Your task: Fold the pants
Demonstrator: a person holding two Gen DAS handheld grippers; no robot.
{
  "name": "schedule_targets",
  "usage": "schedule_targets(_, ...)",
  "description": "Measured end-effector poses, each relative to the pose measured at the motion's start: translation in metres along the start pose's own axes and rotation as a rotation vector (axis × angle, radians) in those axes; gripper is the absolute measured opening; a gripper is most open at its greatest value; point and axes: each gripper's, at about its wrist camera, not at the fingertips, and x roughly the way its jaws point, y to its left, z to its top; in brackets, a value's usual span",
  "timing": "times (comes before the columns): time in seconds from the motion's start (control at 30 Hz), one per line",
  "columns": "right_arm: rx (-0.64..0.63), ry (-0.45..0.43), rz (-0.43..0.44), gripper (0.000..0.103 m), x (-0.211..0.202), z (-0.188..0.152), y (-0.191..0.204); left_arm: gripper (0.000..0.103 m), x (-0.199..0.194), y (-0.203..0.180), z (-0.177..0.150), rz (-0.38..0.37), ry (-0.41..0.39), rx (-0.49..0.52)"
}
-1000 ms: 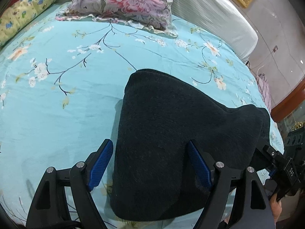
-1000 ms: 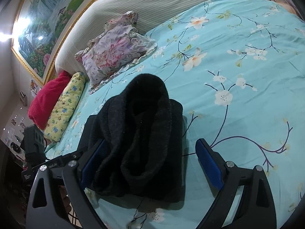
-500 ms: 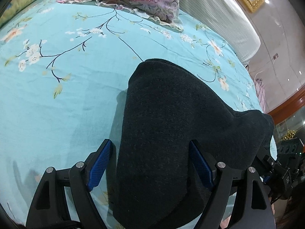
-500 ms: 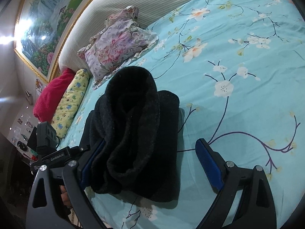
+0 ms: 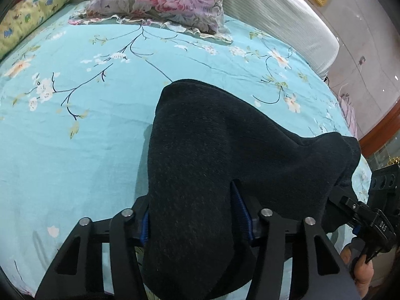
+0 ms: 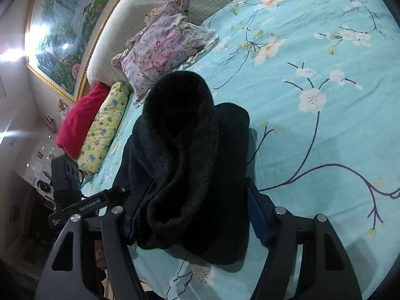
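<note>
Your pants [image 5: 225, 175] lie bundled on the bedsheet [image 5: 75, 137], below the flowered pillow [image 5: 160, 0]. Left gripper [image 5: 192, 221] and right gripper [image 6: 192, 215] are closing, one on each end of the bundle, cloth between the fingers.

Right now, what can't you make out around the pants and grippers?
- Left wrist: left gripper pad contact, covered by black pants; jaws closing.
- Right wrist: right gripper left pad buried in pants folds; jaws closing.
- Both views: the pants' near edge, hidden behind the fingers.
</note>
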Motion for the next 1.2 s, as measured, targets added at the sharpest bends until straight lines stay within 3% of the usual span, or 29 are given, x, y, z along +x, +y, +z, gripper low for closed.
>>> schedule_targets(0.43,-0.033,-0.028,0.017,0.057,-0.006,-0.001,0.018,0.036,-0.026,-0.003,-0.002,-0.010,-0.032,0.001)
schedule_targets(0.77,-0.090,-0.022,0.052,0.054,-0.005,-0.001,0.046,0.033,-0.058,0.012,-0.007,0.007,-0.075,-0.035)
schedule_targets(1.2,-0.193,0.004,0.122,0.053,0.011,0.002,0.097,0.033,-0.114,0.043,-0.008,0.051,-0.186,-0.076)
